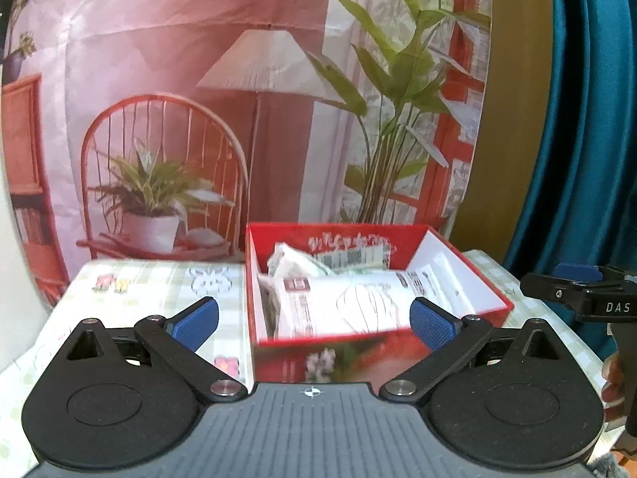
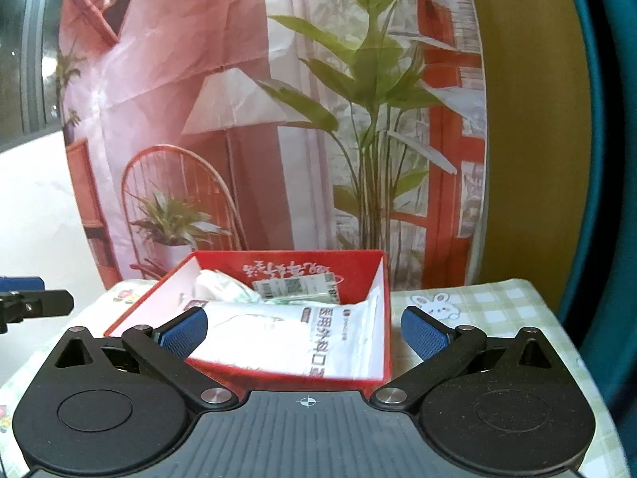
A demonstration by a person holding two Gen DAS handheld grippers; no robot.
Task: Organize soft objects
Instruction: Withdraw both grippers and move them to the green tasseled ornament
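A staged home corner, it seems, not a lived-in room. Behind the counter (image 2: 477, 310), covered in a pale green checked cloth with bunny and flower prints, hangs a creased printed backdrop (image 1: 239, 79) picturing a lamp, wicker chair and potted plants. A teal curtain (image 1: 577, 119) hangs to the right.

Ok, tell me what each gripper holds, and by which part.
Nothing. The left gripper and right gripper both stand open and empty before the red box.
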